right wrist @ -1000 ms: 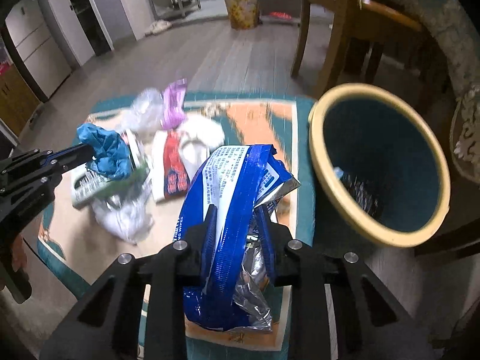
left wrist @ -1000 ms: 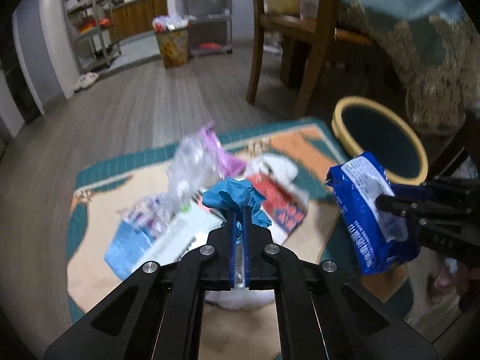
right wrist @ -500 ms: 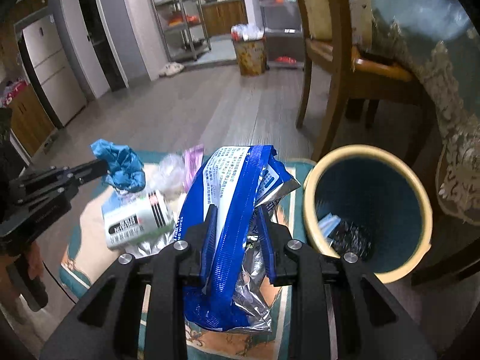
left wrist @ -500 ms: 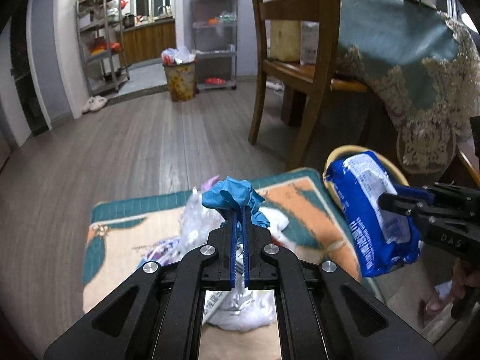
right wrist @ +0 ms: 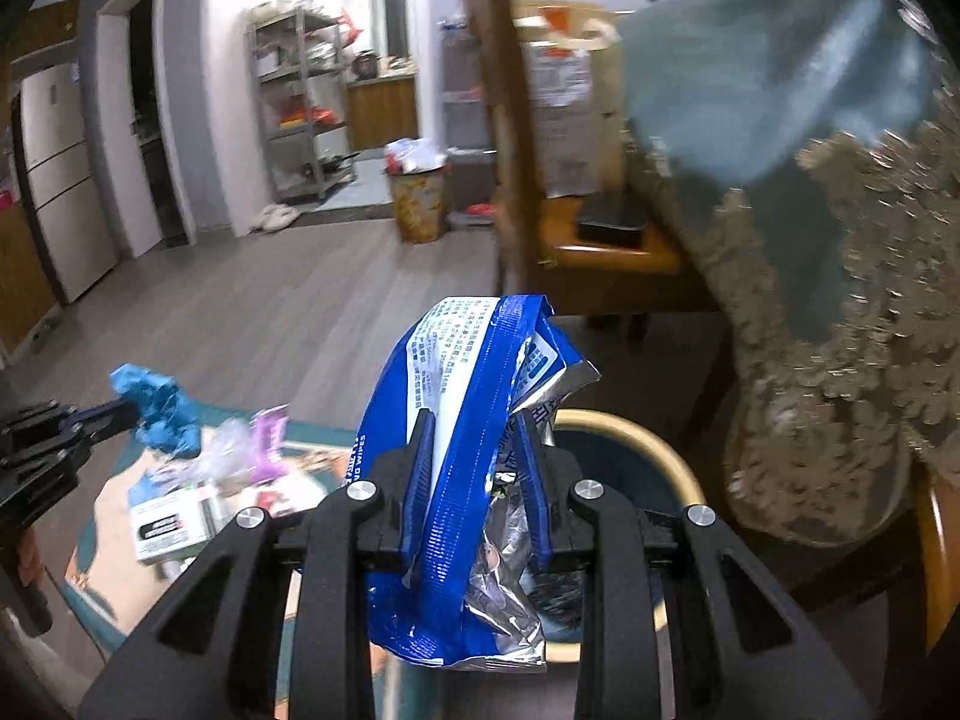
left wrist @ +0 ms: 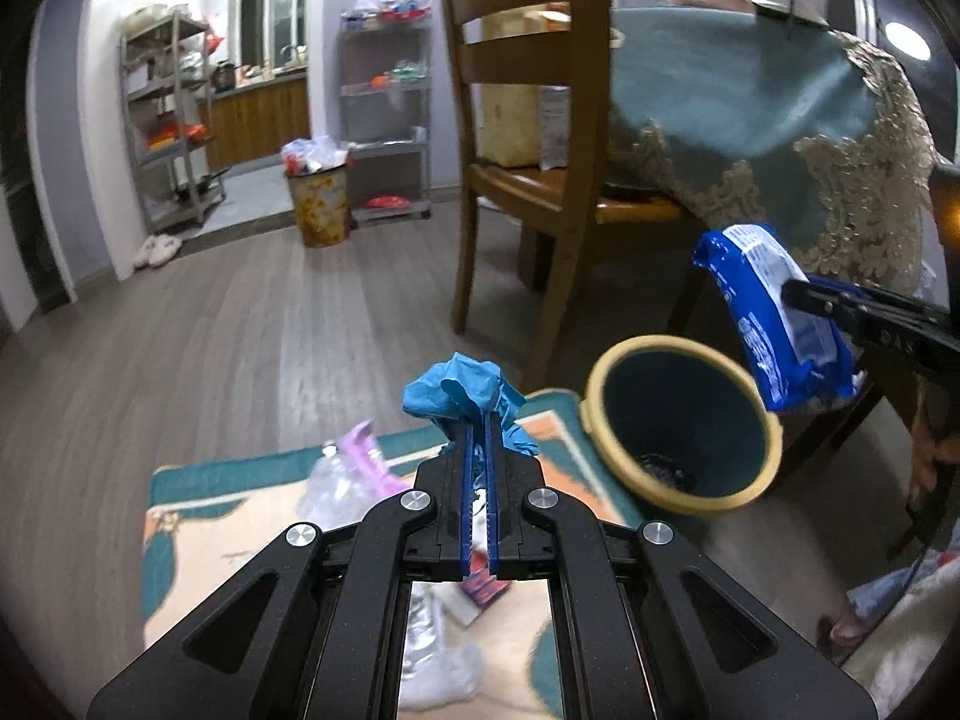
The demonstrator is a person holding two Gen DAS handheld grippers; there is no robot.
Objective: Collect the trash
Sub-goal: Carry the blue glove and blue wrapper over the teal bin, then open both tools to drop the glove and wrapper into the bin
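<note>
Carrying two pieces of trash at once, both clear of the floor. Left gripper [left wrist: 478,420], lower centre of the left wrist view, clenching a crumpled blue glove [left wrist: 459,393] at the fingertips, jaws pressed together on it. Right gripper [right wrist: 477,450] grasping a blue-and-white foil snack bag [right wrist: 462,480], jaws partly apart around its bulk; bag filling the centre of the right wrist view, torn silver end hanging down.

Holding the snack bag above the far rim of the yellow-rimmed bin [left wrist: 684,426], right of centre in the left view; in the right view the bin mostly hidden behind the bag. Glove sitting left of the bin, over the mat's edge, not yet above the opening.

Seeing dark scraps already at the bin's bottom: some collecting apparently done. Neither held item dropped yet. Remaining on the patterned mat [left wrist: 198,540], lower left: a purple wrapper [left wrist: 360,450], clear crumpled plastic, a white box [right wrist: 165,525], a red packet, white tissue-like pieces. Judging the task well short of halfway, with several more pick-ups needed.
</note>
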